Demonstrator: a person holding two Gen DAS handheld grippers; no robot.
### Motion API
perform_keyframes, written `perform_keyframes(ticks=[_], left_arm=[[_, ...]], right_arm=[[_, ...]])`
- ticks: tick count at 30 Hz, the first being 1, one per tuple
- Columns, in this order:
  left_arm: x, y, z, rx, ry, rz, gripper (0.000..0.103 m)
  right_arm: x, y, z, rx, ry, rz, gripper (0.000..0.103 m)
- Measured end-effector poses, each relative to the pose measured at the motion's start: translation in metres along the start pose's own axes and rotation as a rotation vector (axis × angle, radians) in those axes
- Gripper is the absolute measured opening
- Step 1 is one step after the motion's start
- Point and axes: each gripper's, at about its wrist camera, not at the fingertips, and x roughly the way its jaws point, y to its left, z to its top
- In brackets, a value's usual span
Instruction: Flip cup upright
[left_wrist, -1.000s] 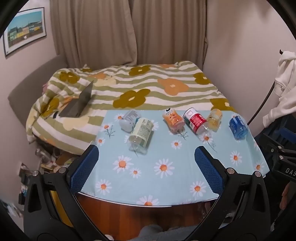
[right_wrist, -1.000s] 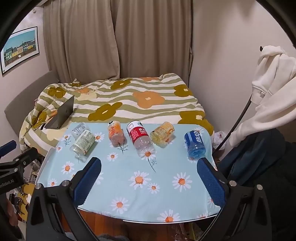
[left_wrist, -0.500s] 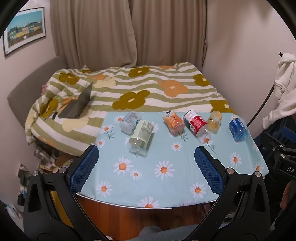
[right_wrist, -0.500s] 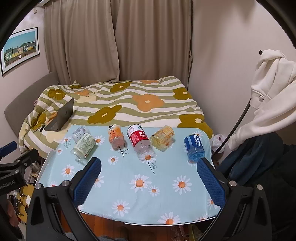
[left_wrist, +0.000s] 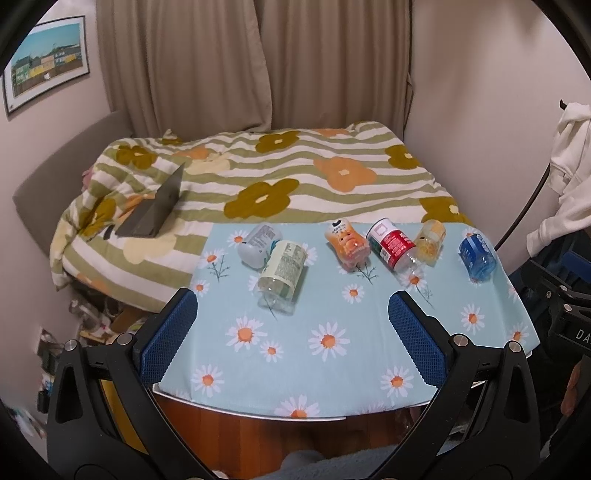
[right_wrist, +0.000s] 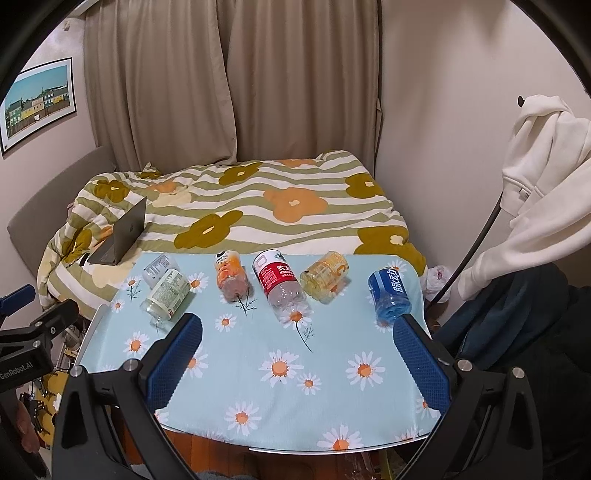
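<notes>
Several cut-bottle cups lie on their sides in a row across the far part of the daisy tablecloth (left_wrist: 332, 350): a white one (left_wrist: 258, 243), a green-label one (left_wrist: 280, 273), an orange one (left_wrist: 347, 243), a red-label one (left_wrist: 393, 247), a yellow one (left_wrist: 430, 242) and a blue one (left_wrist: 476, 254). They also show in the right wrist view, green (right_wrist: 166, 295), orange (right_wrist: 231, 277), red (right_wrist: 279, 284), yellow (right_wrist: 327, 275), blue (right_wrist: 389, 295). My left gripper (left_wrist: 291, 332) is open and empty, short of the cups. My right gripper (right_wrist: 299, 358) is open and empty, also short of them.
A bed with a striped flower quilt (left_wrist: 295, 177) lies behind the table, with an open laptop (left_wrist: 155, 210) on it. A white hoodie (right_wrist: 535, 177) hangs at the right. The left gripper's body (right_wrist: 26, 343) shows at the right view's left edge. Clutter lies on the floor at the left.
Both grippers have drawn back and risen slightly, so the table looks a little farther away. The cups have not moved.
</notes>
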Motion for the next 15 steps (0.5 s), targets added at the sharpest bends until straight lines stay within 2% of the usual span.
perform_keyframes(ticks=[15], left_arm=[[0.0018,0.0025,0.0001,0.002,0.002,-0.003,0.103]], right_arm=[[0.0012,0.0004,-0.0023,0.004,-0.001,0.001,0.103]])
